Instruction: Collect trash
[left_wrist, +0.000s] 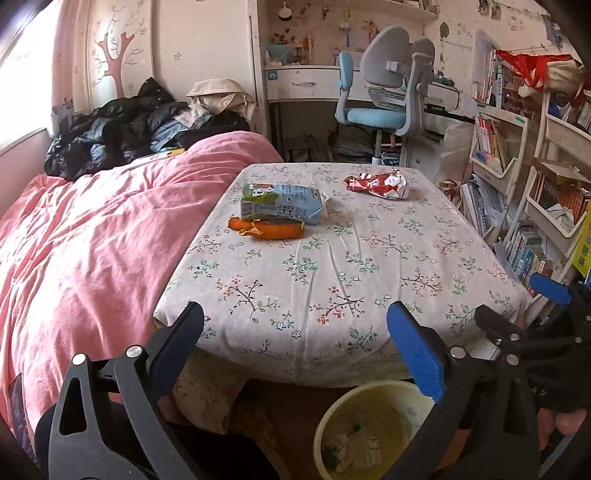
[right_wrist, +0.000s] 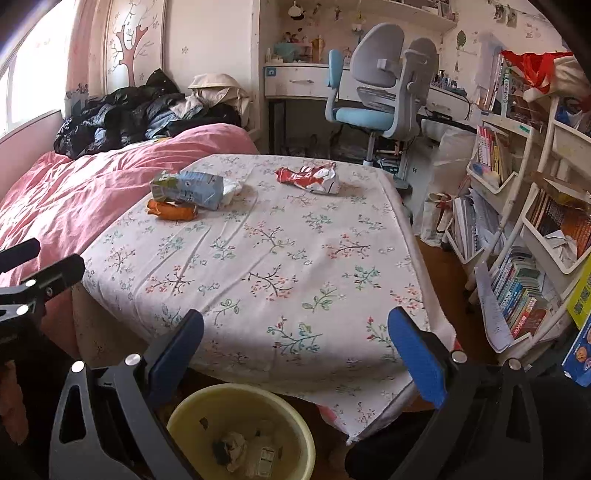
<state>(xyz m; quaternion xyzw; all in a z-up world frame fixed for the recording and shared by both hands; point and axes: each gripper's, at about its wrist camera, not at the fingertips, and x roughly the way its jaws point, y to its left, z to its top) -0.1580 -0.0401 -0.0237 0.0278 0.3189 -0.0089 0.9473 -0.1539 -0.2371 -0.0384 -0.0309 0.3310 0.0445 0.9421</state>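
Note:
A crushed blue-and-green carton (left_wrist: 282, 204) (right_wrist: 190, 188) lies on the floral-covered table (left_wrist: 332, 280) (right_wrist: 266, 266), leaning on an orange wrapper (left_wrist: 267, 229) (right_wrist: 171, 210). Right of them, farther back, lies a crumpled red-and-white packet (left_wrist: 378, 184) (right_wrist: 310, 178). A yellow bin (left_wrist: 364, 430) (right_wrist: 240, 430) with several scraps inside stands on the floor below the table's near edge. My left gripper (left_wrist: 295, 339) hangs open and empty over that edge and the bin. My right gripper (right_wrist: 295, 343) is likewise open and empty above the bin. Each gripper shows at the other view's side.
A bed with a pink duvet (left_wrist: 92, 240) and dark jackets (left_wrist: 122, 129) runs along the table's left. A blue-and-grey desk chair (left_wrist: 384, 88) and desk stand behind. White racks crammed with books (right_wrist: 524, 229) line the right side.

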